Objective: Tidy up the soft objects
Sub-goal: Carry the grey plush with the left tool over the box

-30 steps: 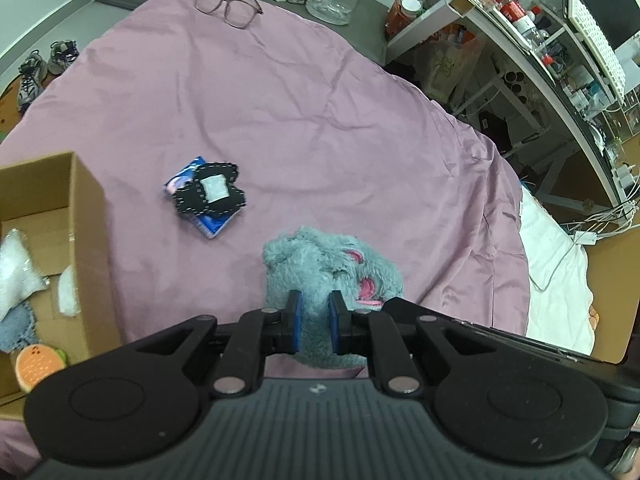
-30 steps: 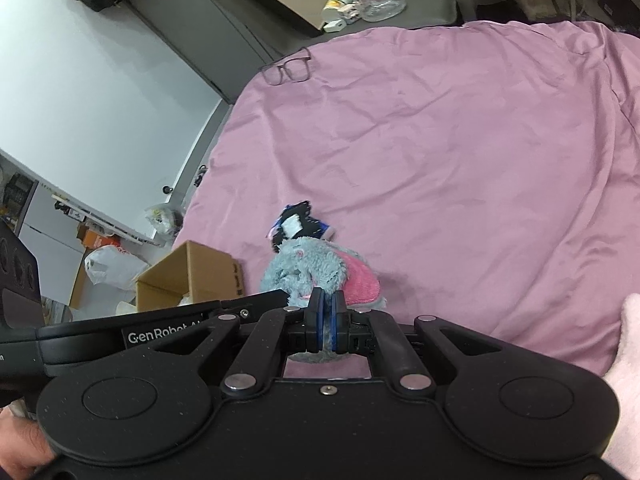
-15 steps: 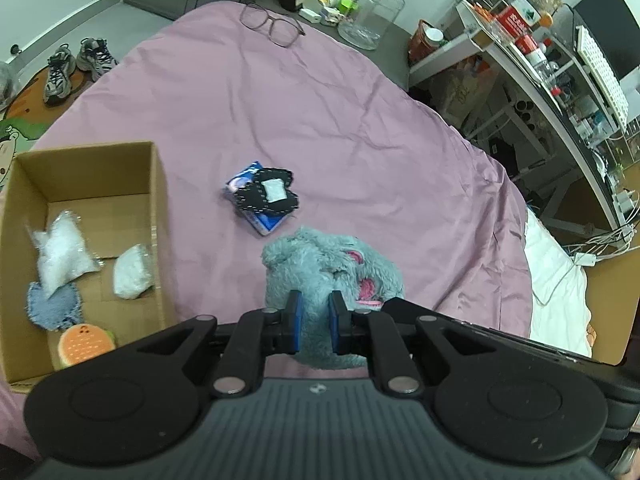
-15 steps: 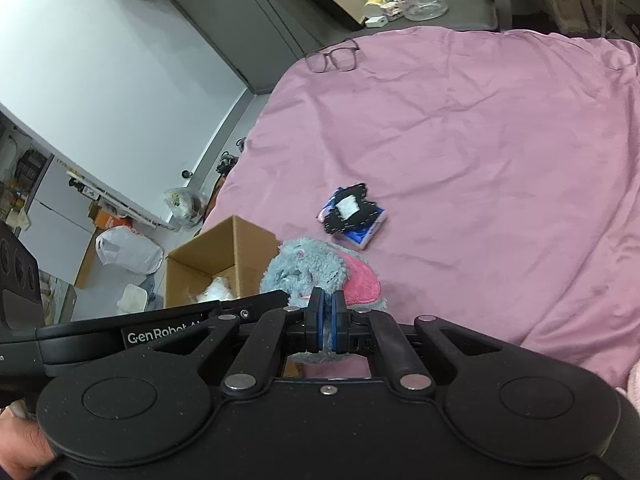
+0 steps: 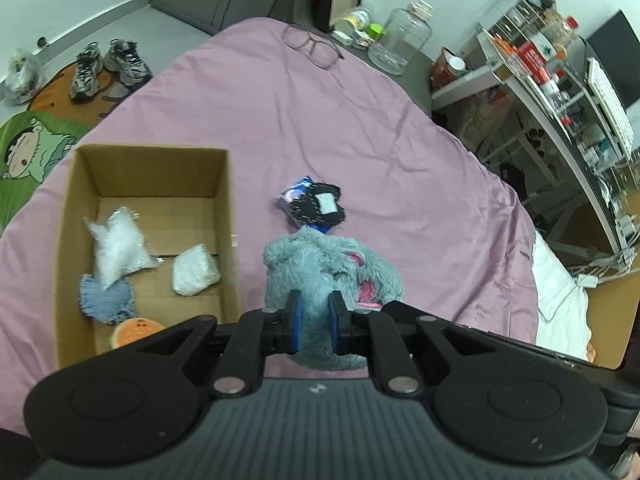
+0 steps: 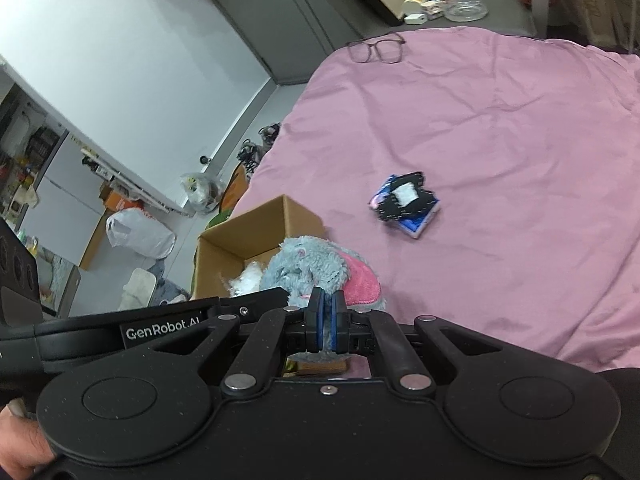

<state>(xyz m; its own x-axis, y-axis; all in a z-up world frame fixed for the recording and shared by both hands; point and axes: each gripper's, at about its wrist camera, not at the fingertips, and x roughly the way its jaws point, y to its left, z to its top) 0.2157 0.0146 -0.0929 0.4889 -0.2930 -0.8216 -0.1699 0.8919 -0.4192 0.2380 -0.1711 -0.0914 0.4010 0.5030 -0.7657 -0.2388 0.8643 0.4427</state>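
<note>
Two views, left wrist first. Left tongs (image 5: 314,322) clamped on a grey plush (image 5: 320,268), fur pinched between the blue pads, bulk of the toy bulging ahead of the tips, pink patches to the right. Held above a pink bed (image 5: 360,120), just right of an open box (image 5: 228,216). Inside the box: white bag (image 5: 116,246), white pad (image 5: 196,270), blue cloth (image 5: 106,298), orange toy (image 5: 138,330). Beyond the plush on the bed, a black patch (image 5: 318,210) over a blue packet. Glasses (image 5: 314,46) at the far edge.

Right wrist next. Right tongs (image 6: 327,328) pinched nearly together on a thin fold of the same plush (image 6: 308,272), toy rising just ahead of the tips, pink part to the right. Box (image 6: 256,228) directly behind and left of the plush. Left tongs' black arm crossing in from the left, touching the toy. Black patch (image 6: 404,200) well apart, up and right.
</note>
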